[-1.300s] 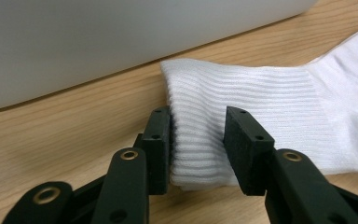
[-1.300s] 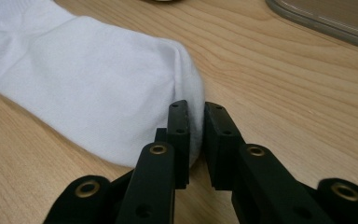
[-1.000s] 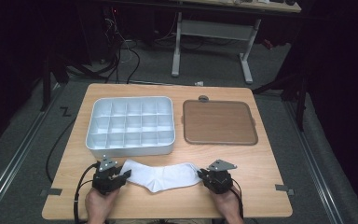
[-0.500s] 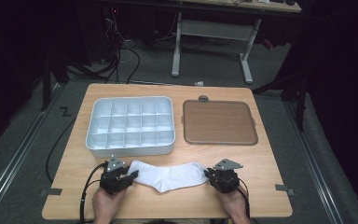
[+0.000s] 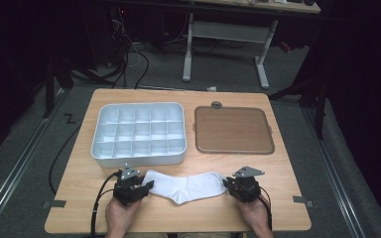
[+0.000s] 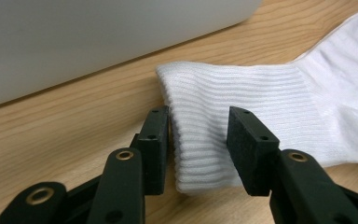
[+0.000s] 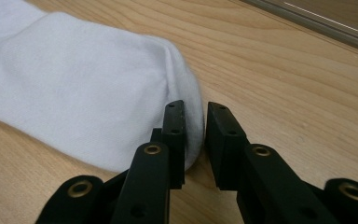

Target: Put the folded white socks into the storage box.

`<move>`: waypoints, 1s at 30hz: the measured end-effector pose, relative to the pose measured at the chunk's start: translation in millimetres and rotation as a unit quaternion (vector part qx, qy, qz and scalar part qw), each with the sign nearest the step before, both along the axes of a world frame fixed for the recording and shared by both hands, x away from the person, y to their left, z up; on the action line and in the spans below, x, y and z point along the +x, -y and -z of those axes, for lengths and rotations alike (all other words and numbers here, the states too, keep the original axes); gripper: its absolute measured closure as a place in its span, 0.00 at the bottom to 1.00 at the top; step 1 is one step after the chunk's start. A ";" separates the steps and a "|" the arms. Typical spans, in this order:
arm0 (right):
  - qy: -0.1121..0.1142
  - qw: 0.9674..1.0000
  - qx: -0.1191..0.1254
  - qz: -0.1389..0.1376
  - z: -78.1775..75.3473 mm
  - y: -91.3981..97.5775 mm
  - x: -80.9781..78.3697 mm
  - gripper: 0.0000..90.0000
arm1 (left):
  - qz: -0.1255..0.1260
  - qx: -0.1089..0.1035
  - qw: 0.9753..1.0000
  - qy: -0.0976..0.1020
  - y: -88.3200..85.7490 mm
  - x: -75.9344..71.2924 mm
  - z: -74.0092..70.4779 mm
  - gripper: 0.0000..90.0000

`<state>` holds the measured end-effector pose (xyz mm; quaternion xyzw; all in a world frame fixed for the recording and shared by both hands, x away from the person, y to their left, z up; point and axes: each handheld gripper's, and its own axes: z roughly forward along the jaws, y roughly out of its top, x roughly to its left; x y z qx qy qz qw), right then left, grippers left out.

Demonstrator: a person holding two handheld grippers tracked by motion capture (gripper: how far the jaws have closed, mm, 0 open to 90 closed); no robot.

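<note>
On my desk (image 5: 278, 198) the sock (image 5: 186, 185) lies flat near the front edge, before the tray (image 5: 139, 134). My left claw (image 6: 198, 140) has been opening, released astride the cuff; my right claw (image 7: 195, 140) (also opening) stands loose at the toe.

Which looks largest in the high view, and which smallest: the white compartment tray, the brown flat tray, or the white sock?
1. White compartment tray, slightly the largest.
2. Brown flat tray, close to the first; the gap is small, so this order is unsure.
3. White sock, clearly the smallest.
</note>
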<state>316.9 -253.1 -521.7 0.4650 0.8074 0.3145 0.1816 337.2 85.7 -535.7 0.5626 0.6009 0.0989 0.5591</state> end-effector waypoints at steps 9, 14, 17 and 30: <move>0.002 1.000 -0.001 0.016 -4.9 -0.7 -0.5 0.76 | -0.005 0.001 1.000 0.002 0.7 -1.6 0.0 0.55; 0.048 0.999 0.010 0.004 -27.8 -9.0 -6.9 0.74 | -0.033 -0.019 0.999 -0.002 -2.3 -7.8 -4.0 0.46; 0.054 0.997 0.023 -0.044 -37.6 -31.4 -8.7 0.81 | -0.038 -0.015 0.999 -0.007 -1.2 -11.5 -2.3 0.49; 0.012 0.990 0.027 -0.137 -13.7 -98.7 -0.1 0.85 | -0.045 0.029 0.999 0.006 6.1 -14.2 0.5 0.59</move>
